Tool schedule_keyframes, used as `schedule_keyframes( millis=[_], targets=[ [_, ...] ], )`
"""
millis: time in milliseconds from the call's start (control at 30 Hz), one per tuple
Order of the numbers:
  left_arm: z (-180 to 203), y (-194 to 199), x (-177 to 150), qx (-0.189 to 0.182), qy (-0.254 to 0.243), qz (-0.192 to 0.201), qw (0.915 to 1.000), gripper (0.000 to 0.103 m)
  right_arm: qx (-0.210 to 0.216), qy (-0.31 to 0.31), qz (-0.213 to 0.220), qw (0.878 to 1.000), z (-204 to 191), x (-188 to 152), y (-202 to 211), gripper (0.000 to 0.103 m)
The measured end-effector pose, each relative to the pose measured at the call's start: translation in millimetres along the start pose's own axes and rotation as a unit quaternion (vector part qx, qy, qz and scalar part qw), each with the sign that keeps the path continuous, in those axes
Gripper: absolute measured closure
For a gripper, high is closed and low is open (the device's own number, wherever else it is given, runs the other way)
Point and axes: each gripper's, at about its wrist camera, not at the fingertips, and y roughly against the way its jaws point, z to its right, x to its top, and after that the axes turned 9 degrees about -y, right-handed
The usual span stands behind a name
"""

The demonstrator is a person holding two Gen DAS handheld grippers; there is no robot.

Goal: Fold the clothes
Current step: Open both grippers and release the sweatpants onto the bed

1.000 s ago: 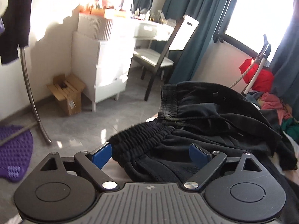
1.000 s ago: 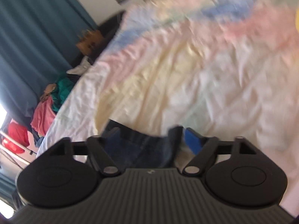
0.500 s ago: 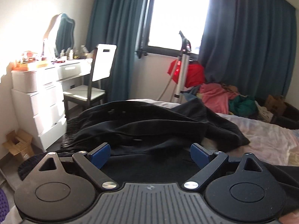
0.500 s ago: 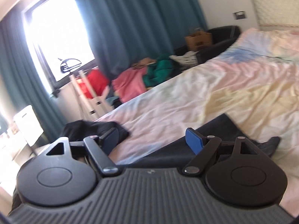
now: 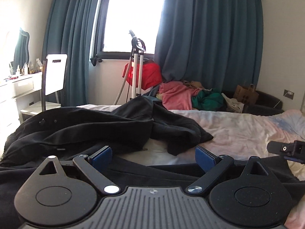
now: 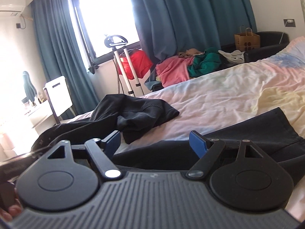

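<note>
A crumpled black garment lies heaped on the left part of the pastel bed sheet. In front of it a second dark garment lies flat. My left gripper hovers open over that flat garment's far edge, its blue pads wide apart and pressing nothing. In the right wrist view the same flat dark garment spreads under my right gripper, which is also open and holds nothing. The black heap sits beyond it on the sheet.
Past the bed's far side are a pile of pink and green clothes, a garment steamer by a red bag, a brown paper bag and teal curtains. A white-backed chair and a dresser stand at left.
Both views have swung round to face the window. The left gripper left the black heap's waistband and now sits over the flat dark garment. Both jaws stayed open.
</note>
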Motion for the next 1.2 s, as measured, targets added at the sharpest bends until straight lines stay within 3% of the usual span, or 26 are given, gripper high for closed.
schedule_keyframes(
  millis=[167,400,533,667,800,967,1100,1200],
  targets=[
    [-10.6,-2.0,-14.6,0.008,0.002,-0.008,0.9999,0.008,0.006,0.028,-0.014,0.999,-12.5,-17.2,-20.5,0.022],
    [-40.2,25.5,4.8,0.010,-0.015,0.011,0.9998,0.008,0.024,0.065,-0.040,0.997,-24.6,-40.2,-26.9,0.023],
    [-55.1,36.7,6.9,0.022,-0.022,0.019,0.9993,0.008,0.024,0.068,-0.039,0.997,-31.2,-47.9,-28.9,0.023],
    [-67.2,39.1,3.6,0.033,-0.018,0.015,0.9992,0.007,0.004,0.118,-0.037,0.992,-50.2,-54.2,-42.1,0.023],
    [-78.7,29.1,-7.8,0.030,0.016,0.006,0.9994,0.007,-0.011,0.111,-0.075,0.991,-68.3,-45.5,-86.0,0.023],
    [-93.9,15.1,-21.1,0.000,0.053,-0.021,0.9984,0.007,-0.035,0.097,-0.111,0.988,-95.3,-26.7,-184.0,0.024],
    [-108.7,2.4,-29.0,-0.001,0.083,-0.031,0.9961,0.007,-0.110,0.131,-0.110,0.979,-113.1,-27.4,-262.9,0.024],
    [-121.7,-11.1,-36.7,-0.005,0.122,-0.046,0.9915,0.007,-0.135,0.068,-0.113,0.982,-100.9,-20.7,-304.1,0.023]
  ],
)
